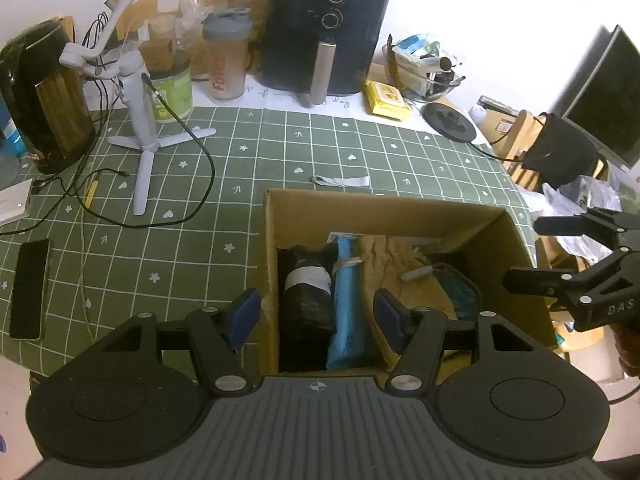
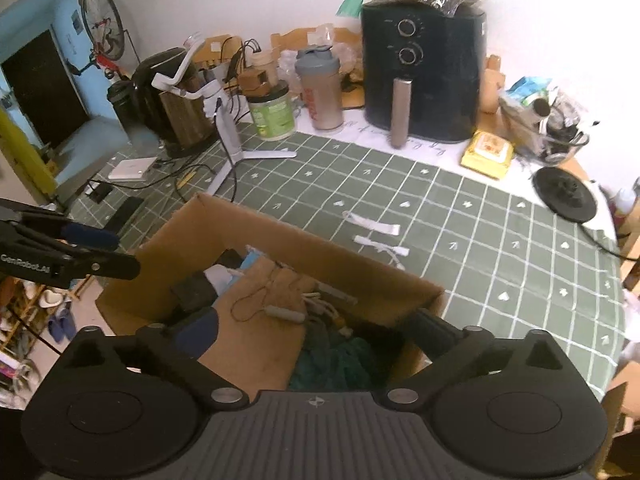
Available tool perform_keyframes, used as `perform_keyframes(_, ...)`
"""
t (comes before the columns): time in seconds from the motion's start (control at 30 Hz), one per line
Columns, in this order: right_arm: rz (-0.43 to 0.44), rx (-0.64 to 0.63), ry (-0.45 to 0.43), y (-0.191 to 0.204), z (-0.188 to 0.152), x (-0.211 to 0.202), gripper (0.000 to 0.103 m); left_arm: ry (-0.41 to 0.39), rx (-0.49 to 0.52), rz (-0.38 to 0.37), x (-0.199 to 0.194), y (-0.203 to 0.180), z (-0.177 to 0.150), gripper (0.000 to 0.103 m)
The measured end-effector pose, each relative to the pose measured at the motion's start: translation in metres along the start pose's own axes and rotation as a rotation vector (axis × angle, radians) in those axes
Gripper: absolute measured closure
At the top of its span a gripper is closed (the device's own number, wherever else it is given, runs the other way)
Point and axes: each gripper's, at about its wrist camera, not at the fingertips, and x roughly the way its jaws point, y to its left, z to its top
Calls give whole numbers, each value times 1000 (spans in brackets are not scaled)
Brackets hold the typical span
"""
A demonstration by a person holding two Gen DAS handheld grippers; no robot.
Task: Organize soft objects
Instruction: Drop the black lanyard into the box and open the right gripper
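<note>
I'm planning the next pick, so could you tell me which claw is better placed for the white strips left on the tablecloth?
Probably the right claw: open, empty, with the white strips just beyond the box ahead.

home dining table: air fryer [image 2: 422, 76], kettle [image 1: 44, 96], checked tablecloth [image 1: 320, 148].

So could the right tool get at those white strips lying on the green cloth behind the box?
Probably yes. The right tool is open and empty over the cardboard box, and the white strips lie just past its far wall on bare cloth, with nothing on top.

Soft focus, overexposed walls, fisheye-bent edges.
</note>
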Motion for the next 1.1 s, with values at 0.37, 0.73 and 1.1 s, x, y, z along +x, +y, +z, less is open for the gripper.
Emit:
perform_keyframes(0.37,-84,-23,-35,0,2,-6,0,-40,0,31,-6,1,11,42)
perform_keyframes(0.73,-112,17,-62,-21,5,-7,0,-82,47,75,1,-8,26,42)
perform_keyframes(1.1,-53,59,-14,-48,6,5,0,-68,130,94,15,-23,42,42)
